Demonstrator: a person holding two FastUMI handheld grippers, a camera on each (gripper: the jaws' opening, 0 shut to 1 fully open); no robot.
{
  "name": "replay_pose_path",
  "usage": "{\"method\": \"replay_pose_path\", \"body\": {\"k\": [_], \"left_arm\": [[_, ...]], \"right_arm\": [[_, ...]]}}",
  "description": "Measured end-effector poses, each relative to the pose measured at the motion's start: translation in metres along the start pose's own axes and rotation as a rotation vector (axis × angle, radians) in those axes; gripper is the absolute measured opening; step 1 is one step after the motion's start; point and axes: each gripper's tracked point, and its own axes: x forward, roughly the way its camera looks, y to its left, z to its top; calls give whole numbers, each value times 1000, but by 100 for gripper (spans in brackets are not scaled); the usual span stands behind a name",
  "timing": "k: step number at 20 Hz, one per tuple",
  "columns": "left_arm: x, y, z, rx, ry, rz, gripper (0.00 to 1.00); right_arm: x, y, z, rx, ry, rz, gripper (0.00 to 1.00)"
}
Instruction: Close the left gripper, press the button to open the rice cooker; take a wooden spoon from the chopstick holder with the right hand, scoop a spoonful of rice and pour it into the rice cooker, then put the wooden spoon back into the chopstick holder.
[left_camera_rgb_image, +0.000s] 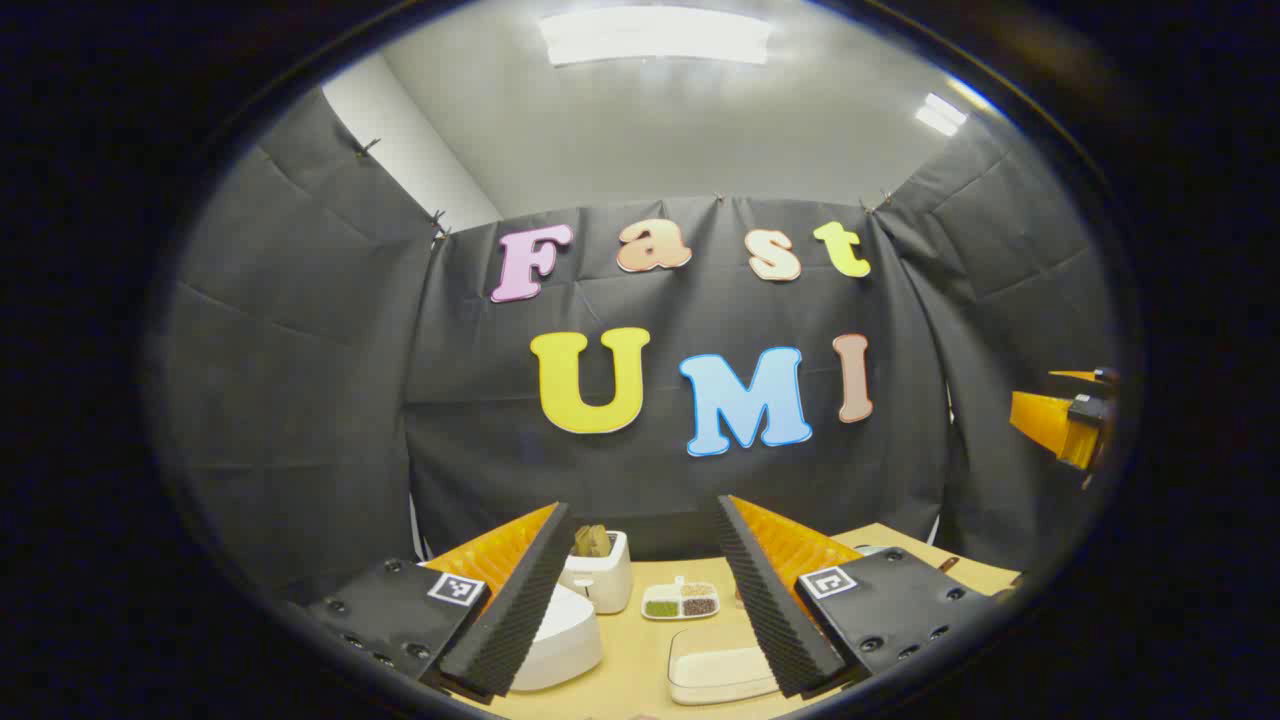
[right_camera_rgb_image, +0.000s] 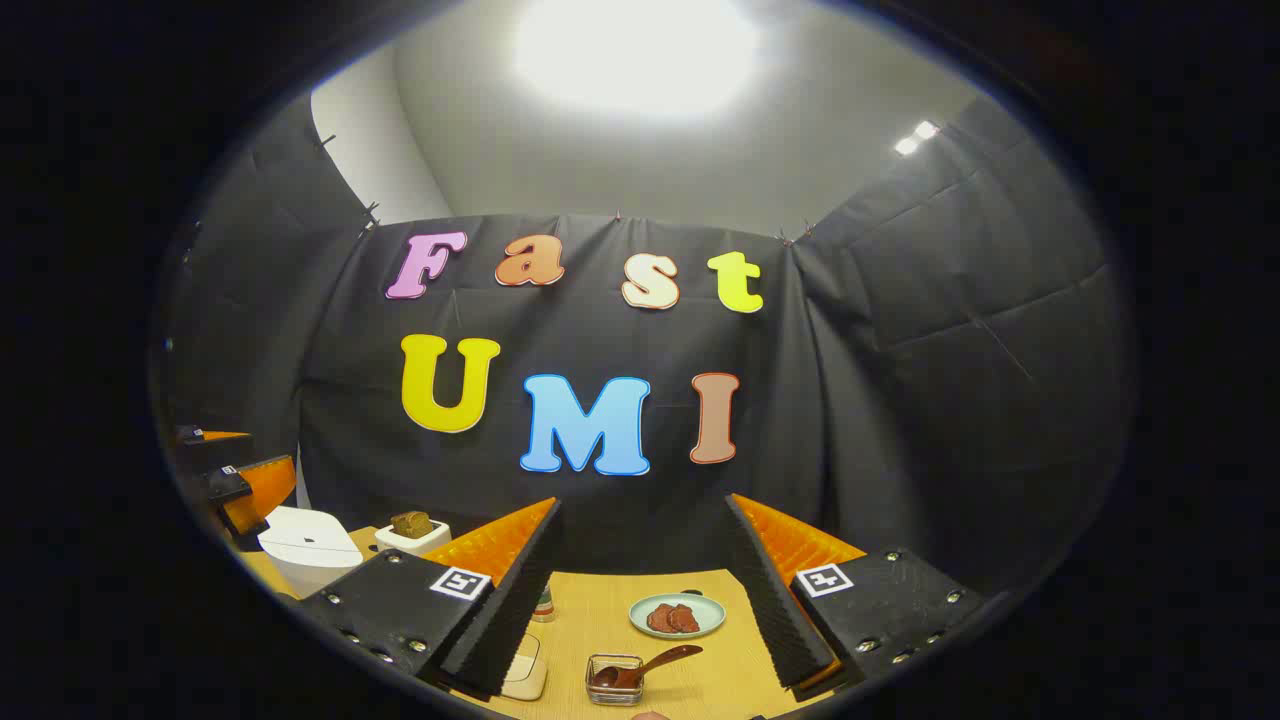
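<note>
Left tool (left_camera_rgb_image: 640, 600): you hold it open above the wooden worktop (left_camera_rgb_image: 630, 660).
Right tool (right_camera_rgb_image: 640, 600): yours too, spread wide, empty.
White rounded rice cooker (left_camera_rgb_image: 555, 635): lid down, below left finger.
White chopstick holder (left_camera_rgb_image: 600, 575): just behind the cooker.

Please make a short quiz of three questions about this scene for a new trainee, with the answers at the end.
1. True or false: the rice cooker lid is closed.
2. What lies between the left gripper fingers, farther off on the table? A) a divided dish of grains B) a kettle C) a cutting board
3. Fill in: in the right gripper view, a small blue plate sits beyond the clear ____ holding a brown spoon.

Key: 1 true; 2 A; 3 box
</note>
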Motion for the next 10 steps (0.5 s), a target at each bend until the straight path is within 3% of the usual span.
{"method": "replay_pose_path", "body": {"k": [10], "left_arm": [[2, 0, -2, 17, -4, 3, 97]], "right_arm": [[9, 13, -6, 8, -1, 23, 95]]}}
